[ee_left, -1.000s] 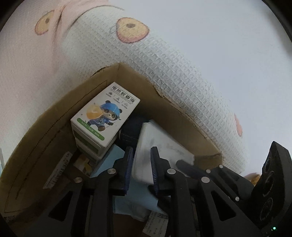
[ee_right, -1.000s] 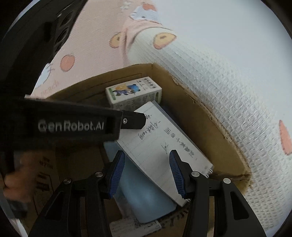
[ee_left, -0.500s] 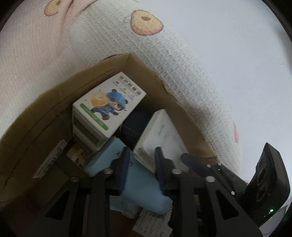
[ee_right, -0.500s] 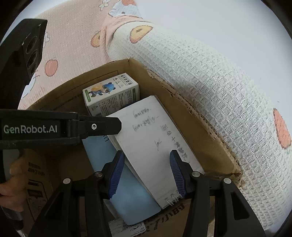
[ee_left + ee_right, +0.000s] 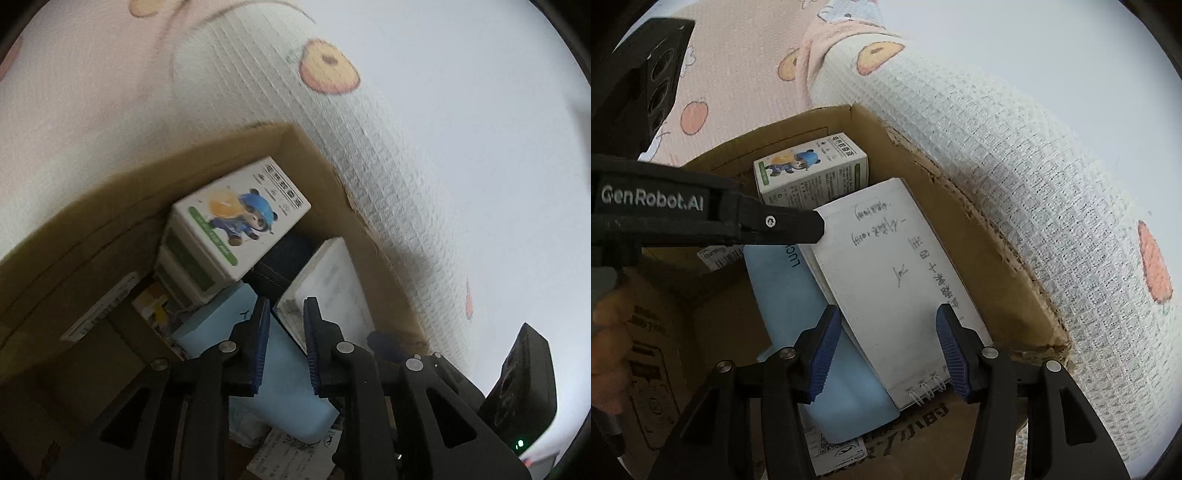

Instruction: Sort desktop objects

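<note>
Box (image 5: 960, 206) crowded — notebook (image 5: 886, 273), carton (image 5: 812, 173) block.

"GenRobot.AI" stands in pale letters on the black side of the left gripper (image 5: 812, 229). The blue pouch (image 5: 783, 291) shows the letters "LUC" running up its edge, the rest hidden. The notepad (image 5: 897, 280) bears handwritten Chinese lines, and the cartoon box (image 5: 812, 173) has small print, neither clear enough to read.
</note>
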